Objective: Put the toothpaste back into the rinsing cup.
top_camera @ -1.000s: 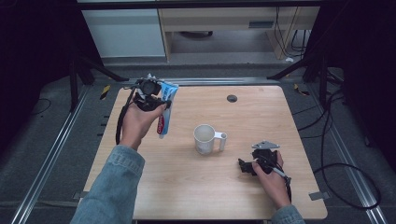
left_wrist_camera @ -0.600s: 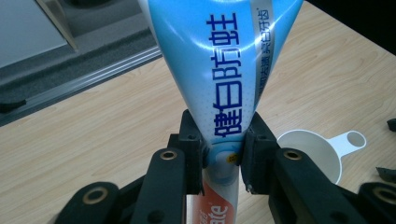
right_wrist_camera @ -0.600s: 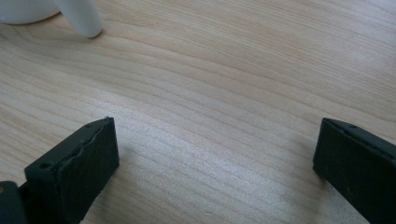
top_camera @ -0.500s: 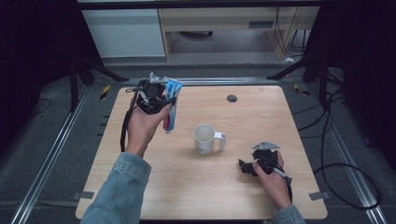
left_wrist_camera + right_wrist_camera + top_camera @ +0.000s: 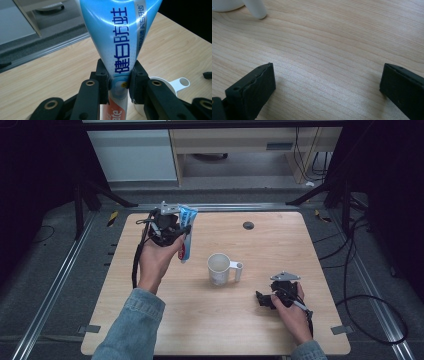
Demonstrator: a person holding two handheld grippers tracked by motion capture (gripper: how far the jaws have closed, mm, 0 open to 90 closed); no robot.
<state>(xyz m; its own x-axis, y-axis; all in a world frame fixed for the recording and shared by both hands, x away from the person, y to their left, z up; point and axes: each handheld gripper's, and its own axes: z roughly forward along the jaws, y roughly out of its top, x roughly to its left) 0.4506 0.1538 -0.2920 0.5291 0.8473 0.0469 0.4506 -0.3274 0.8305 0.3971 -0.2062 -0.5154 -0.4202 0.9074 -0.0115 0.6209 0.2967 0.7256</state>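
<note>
Toothpaste tube (image 5: 120, 45) clamped upright in left gripper (image 5: 172, 227); white mug (image 5: 219, 268) located right, nearer camera. Right gripper (image 5: 272, 299) wide open, nothing held.

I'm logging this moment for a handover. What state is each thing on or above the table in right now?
Toothpaste tube: clamped in the left tool, lifted off the table.
Mug: upright on the table, empty as far as visible, handle toward the right tool.
Right tool: jaws wide open, nothing between them, low on the table.
</note>
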